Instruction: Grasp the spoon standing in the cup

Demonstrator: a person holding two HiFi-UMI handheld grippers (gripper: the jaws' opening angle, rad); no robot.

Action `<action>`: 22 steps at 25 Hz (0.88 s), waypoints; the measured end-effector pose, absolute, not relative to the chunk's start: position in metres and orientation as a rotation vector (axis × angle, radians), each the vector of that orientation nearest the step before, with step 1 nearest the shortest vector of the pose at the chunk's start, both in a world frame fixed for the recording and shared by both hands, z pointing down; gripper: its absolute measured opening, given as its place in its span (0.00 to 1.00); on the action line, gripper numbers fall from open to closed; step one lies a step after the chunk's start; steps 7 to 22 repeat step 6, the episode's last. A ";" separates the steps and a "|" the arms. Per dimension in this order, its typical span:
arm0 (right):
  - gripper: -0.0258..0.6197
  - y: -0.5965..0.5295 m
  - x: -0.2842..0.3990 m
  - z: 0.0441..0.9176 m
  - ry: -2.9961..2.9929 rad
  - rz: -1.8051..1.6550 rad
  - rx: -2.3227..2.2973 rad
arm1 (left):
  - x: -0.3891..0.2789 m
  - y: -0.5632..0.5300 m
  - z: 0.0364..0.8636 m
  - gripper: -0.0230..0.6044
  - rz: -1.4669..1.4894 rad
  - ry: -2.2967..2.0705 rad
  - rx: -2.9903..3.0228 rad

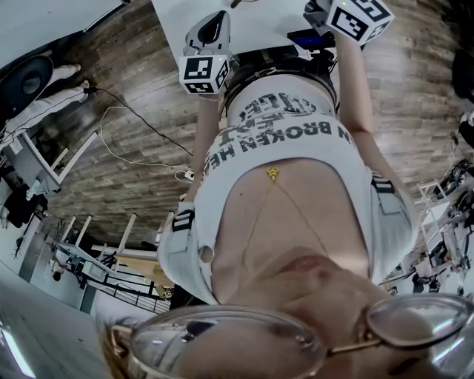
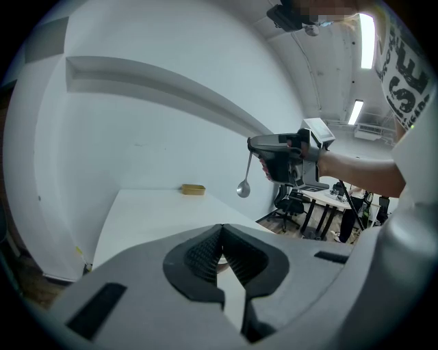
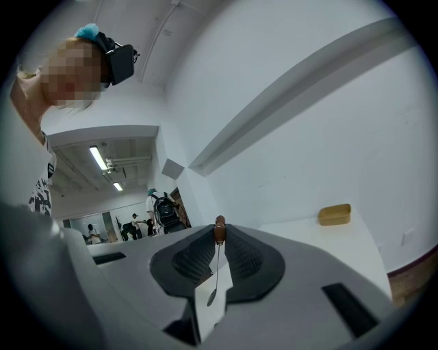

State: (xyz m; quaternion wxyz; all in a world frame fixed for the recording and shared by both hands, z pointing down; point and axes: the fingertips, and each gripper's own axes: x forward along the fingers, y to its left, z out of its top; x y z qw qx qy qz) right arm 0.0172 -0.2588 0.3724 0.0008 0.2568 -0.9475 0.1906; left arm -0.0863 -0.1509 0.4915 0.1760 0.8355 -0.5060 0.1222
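Observation:
The spoon (image 3: 217,263) has a thin metal stem, a small bowl and a brown wooden handle end (image 3: 219,230). My right gripper (image 3: 219,229) is shut on that handle end, and the spoon hangs bowl-down between the jaws. In the left gripper view the right gripper (image 2: 254,147) is raised above the white table (image 2: 150,219), with the spoon's bowl (image 2: 243,188) dangling below it. My left gripper (image 2: 220,229) is shut with nothing between its pads. No cup shows in any view. The head view shows only the two marker cubes (image 1: 201,74) (image 1: 361,18).
A small tan box (image 2: 193,189) (image 3: 334,214) lies on the table near the white wall. Office desks and chairs (image 2: 301,202) stand beyond the table's edge. Several people (image 3: 157,208) stand far off. Cables (image 1: 141,126) run over the wooden floor.

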 end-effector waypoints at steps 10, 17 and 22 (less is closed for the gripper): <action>0.11 -0.258 0.013 0.371 -2.976 0.593 0.798 | -0.088 -0.151 0.491 0.05 0.344 -1.432 2.366; 0.11 -0.258 0.013 0.371 -2.976 0.593 0.798 | -0.088 -0.151 0.491 0.05 0.344 -1.432 2.366; 0.11 -0.258 0.013 0.371 -2.976 0.593 0.798 | -0.088 -0.151 0.491 0.05 0.344 -1.432 2.366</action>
